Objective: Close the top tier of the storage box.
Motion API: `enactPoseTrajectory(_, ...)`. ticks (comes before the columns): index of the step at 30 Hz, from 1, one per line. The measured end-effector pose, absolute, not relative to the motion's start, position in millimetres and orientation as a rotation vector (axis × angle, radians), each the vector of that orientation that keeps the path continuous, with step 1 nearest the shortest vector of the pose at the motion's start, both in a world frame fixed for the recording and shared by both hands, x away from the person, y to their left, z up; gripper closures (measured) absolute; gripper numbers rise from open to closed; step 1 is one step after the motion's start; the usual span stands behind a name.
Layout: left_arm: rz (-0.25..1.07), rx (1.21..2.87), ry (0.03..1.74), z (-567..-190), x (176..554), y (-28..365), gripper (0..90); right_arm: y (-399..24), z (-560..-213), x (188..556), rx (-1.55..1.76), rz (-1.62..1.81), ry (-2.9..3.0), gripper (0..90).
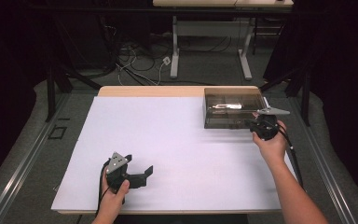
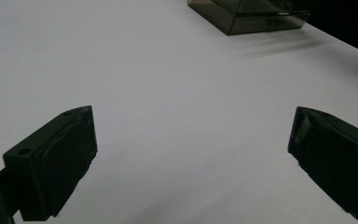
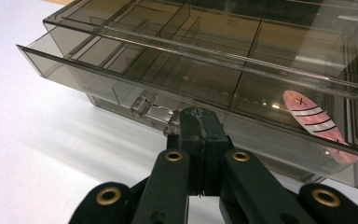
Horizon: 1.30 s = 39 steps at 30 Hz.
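The right claw (image 3: 199, 122) is closed on the clear handle (image 3: 151, 111) of the smoky plastic drawer box (image 1: 233, 106) at the counter's (image 1: 168, 140) far right corner. The left claw (image 1: 137, 173) gapes wide, empty, near the front edge.

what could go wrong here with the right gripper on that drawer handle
1. The right gripper is shut at the end of the clear plastic handle of the smoky transparent plastic drawer box; such an off-centre hold might slip off or skew the drawer.
2. The box sits loose on the white table cover, and the open left gripper rests far from it, so a pull may drag the whole box.
3. The pink striped oval piece inside could slide if jerked.
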<state>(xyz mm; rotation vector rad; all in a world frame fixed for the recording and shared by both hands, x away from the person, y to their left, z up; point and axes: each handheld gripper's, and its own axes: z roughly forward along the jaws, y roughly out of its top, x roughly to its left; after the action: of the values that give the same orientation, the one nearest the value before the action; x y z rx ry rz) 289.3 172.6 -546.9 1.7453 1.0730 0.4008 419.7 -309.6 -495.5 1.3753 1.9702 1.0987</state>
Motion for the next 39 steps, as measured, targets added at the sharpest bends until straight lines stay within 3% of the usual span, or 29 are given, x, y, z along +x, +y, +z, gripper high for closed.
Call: enactPoseTrajectory(39,0.397,1.744,1.088,-548.3,287.9,176.7,1.2,-308.6,-502.7,442.6,1.411,1.075,1.897,90.0)
